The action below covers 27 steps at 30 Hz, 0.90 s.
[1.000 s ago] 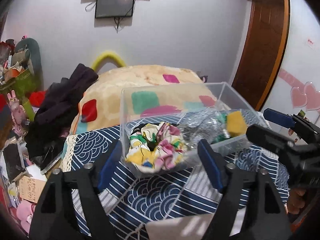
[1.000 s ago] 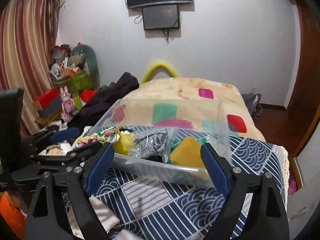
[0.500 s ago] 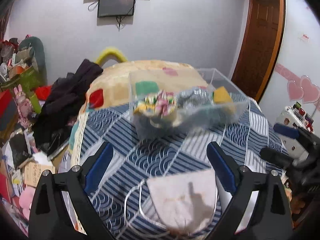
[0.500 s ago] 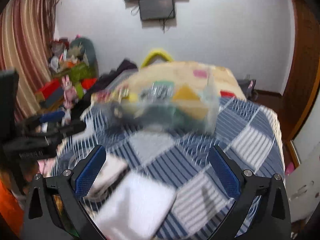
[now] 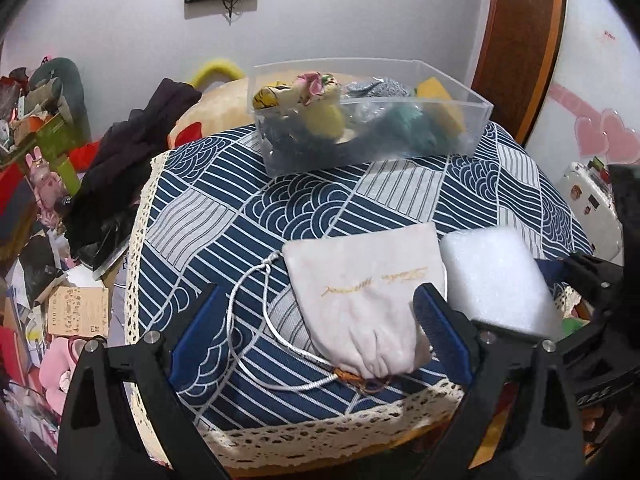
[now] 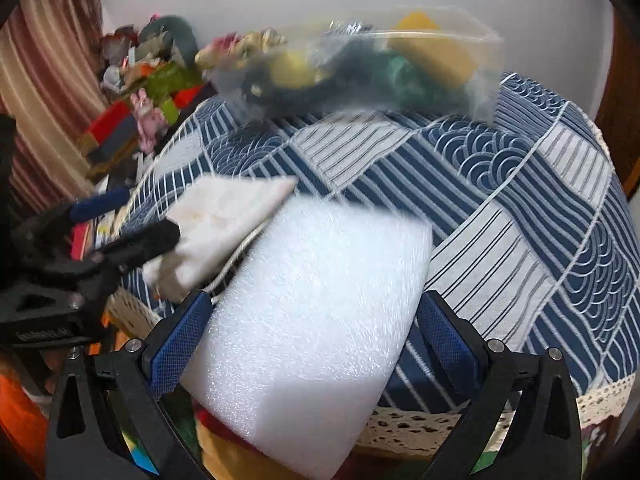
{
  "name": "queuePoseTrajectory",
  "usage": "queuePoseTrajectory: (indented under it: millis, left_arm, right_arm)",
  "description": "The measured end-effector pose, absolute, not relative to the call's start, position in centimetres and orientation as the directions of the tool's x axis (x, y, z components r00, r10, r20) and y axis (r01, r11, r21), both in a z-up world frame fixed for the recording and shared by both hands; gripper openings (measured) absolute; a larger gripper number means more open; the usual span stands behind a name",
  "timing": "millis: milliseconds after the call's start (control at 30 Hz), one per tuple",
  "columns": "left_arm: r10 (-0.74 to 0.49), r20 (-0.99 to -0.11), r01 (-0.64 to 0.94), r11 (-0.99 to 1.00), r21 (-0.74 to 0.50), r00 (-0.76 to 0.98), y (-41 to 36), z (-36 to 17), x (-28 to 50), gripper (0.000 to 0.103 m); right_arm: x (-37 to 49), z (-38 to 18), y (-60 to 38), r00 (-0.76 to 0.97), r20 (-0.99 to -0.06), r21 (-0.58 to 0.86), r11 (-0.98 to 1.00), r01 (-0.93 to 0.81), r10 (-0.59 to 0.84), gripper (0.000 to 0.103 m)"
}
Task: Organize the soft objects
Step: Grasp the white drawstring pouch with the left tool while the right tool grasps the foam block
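Jaws of both grippers are spread wide and empty, the right gripper point(image 6: 308, 344) straddling the white foam block point(image 6: 316, 320) at the desk edge, apparently lined up for transfer to the clear bin point(image 5: 368, 120).

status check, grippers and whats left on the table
Left gripper open over pouch. Right gripper open around foam block. Bin at far edge, path clear.
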<state>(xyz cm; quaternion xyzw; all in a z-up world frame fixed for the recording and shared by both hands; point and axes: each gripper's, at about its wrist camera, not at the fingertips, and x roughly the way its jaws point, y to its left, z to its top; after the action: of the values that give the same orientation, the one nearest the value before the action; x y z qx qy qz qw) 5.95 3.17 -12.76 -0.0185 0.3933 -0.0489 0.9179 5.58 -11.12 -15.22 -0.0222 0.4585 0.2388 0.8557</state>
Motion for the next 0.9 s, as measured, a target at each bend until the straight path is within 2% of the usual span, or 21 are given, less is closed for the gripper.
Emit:
queuePoseTrajectory:
  millis: [300,533,600,667,700,733,767,800,867,900]
  left_arm:
    - [-0.161,-0.724,0.115,0.987,-0.113,0.671,2.5,-13.0,6.2,0.096]
    - [-0.229,-0.771,0.147,0.973,-0.175,0.594,1.5,-15.3,7.8,0.095]
    - [-0.234,-0.774,0.132,0.972,-0.194,0.588,1.6,-15.8,8.2,0.086]
    - [-0.231,-0.767,0.121,0.973,-0.198,0.599,1.7,-15.9,8.5,0.068]
    - [-0.231,-0.766,0.125,0.973,-0.196,0.599,1.7,-15.9,8.5,0.063]
    - [-0.235,-0.763,0.132,0.972,-0.195,0.602,1.7,-15.8,8.5,0.051]
    - [-0.239,-0.756,0.139,0.971,-0.194,0.61,1.6,-15.7,8.4,0.045]
    - [-0.247,-0.753,0.146,0.969,-0.2,0.609,1.6,-15.5,8.3,0.043]
    - [-0.24,-0.746,0.142,0.971,-0.194,0.621,1.7,-15.2,8.2,0.031]
    - [-0.237,-0.742,0.14,0.971,-0.192,0.627,1.7,-15.1,8.1,0.029]
  right_arm:
    - [5.8,-14.5,-12.9,0.557,-0.765,0.099,0.913,-0.395,0.323,0.096]
    - [5.6,-13.9,-13.7,0.614,-0.736,0.056,0.93,-0.362,0.284,0.095]
    - [5.7,-13.6,-13.8,0.622,-0.729,0.061,0.932,-0.358,0.286,0.095]
    - [5.6,-13.3,-13.8,0.635,-0.719,0.051,0.933,-0.355,0.281,0.095]
    - [5.6,-13.1,-13.9,0.641,-0.714,0.05,0.934,-0.355,0.282,0.095]
    - [5.6,-12.9,-13.9,0.645,-0.709,0.054,0.933,-0.355,0.286,0.095]
    - [5.6,-12.7,-14.0,0.648,-0.704,0.059,0.933,-0.356,0.292,0.095]
    - [5.7,-12.5,-14.2,0.651,-0.7,0.061,0.933,-0.355,0.294,0.095]
    - [5.8,-12.2,-14.3,0.665,-0.683,0.065,0.932,-0.357,0.302,0.095]
    - [5.9,-12.1,-14.3,0.671,-0.677,0.064,0.933,-0.355,0.302,0.095]
